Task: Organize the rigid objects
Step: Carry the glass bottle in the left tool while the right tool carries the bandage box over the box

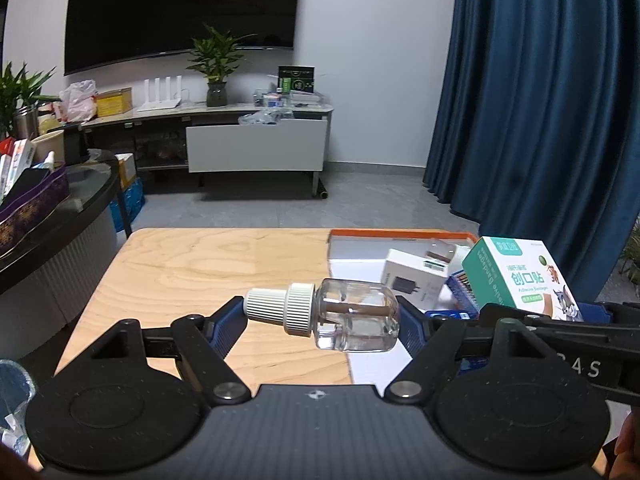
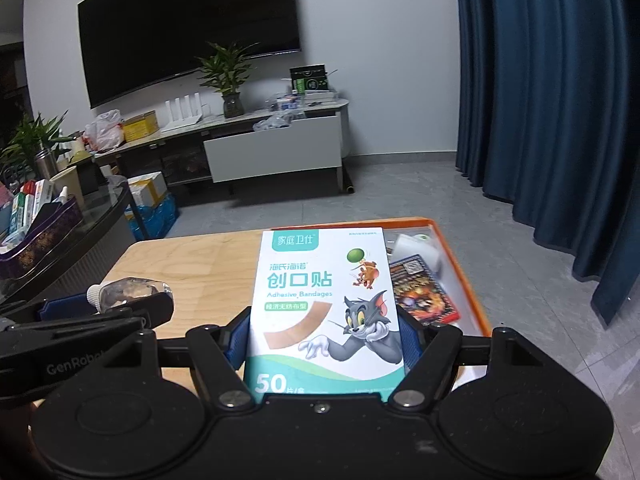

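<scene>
1. The left gripper (image 1: 322,316) has its jaws clamped end to end on a clear bottle (image 1: 340,314), held above the worktop (image 1: 192,264).
2. The right gripper (image 2: 324,336) has its jaws clamped on a bandage box (image 2: 324,304).
3. An orange-rimmed tray (image 2: 460,280) of small boxes fills the worktop's right edge; bare wood lies left.

Each black gripper (image 1: 322,318) has blue ribbed pads (image 1: 228,330), silver pivot screws and white lettering.
</scene>
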The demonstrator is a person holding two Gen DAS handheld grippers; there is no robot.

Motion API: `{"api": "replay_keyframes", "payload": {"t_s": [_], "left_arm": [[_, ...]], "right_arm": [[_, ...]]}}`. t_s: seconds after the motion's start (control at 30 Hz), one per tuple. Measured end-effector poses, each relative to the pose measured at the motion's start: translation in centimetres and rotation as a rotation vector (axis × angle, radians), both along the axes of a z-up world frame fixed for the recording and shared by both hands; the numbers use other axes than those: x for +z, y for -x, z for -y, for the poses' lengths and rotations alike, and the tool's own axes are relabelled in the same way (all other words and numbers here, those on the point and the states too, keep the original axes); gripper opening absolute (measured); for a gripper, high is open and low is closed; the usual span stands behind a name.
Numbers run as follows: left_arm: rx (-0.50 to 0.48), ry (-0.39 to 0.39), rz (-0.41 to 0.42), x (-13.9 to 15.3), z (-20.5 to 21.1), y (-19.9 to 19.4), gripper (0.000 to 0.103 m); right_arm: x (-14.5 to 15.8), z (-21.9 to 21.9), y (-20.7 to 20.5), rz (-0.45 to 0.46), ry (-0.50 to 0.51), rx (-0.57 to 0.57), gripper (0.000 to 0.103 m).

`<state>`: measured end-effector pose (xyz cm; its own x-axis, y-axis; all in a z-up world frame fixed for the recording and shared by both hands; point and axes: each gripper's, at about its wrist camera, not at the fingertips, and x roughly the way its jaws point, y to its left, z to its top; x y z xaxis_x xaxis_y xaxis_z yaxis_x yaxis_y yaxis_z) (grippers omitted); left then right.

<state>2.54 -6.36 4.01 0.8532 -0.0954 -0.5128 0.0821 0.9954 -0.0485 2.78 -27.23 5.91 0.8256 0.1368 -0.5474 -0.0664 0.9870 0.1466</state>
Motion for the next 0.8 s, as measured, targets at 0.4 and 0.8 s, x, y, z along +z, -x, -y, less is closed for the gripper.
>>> {"api": "replay_keyframes", "payload": {"t_s": [0.4, 0.8], "left_arm": [[-0.079, -0.01, -0.009, -0.5, 3.2, -0.6, 0.079], [-0.129, -0.022, -0.019, -1.0, 4.8, -1.0, 0.079]], "right_arm": [[-0.2, 3.6, 0.5, 0.004, -0.002, -0.072, 0.084], [-0.8, 5.7, 0.7, -0.004, -0.007, -0.114, 0.084]]}}
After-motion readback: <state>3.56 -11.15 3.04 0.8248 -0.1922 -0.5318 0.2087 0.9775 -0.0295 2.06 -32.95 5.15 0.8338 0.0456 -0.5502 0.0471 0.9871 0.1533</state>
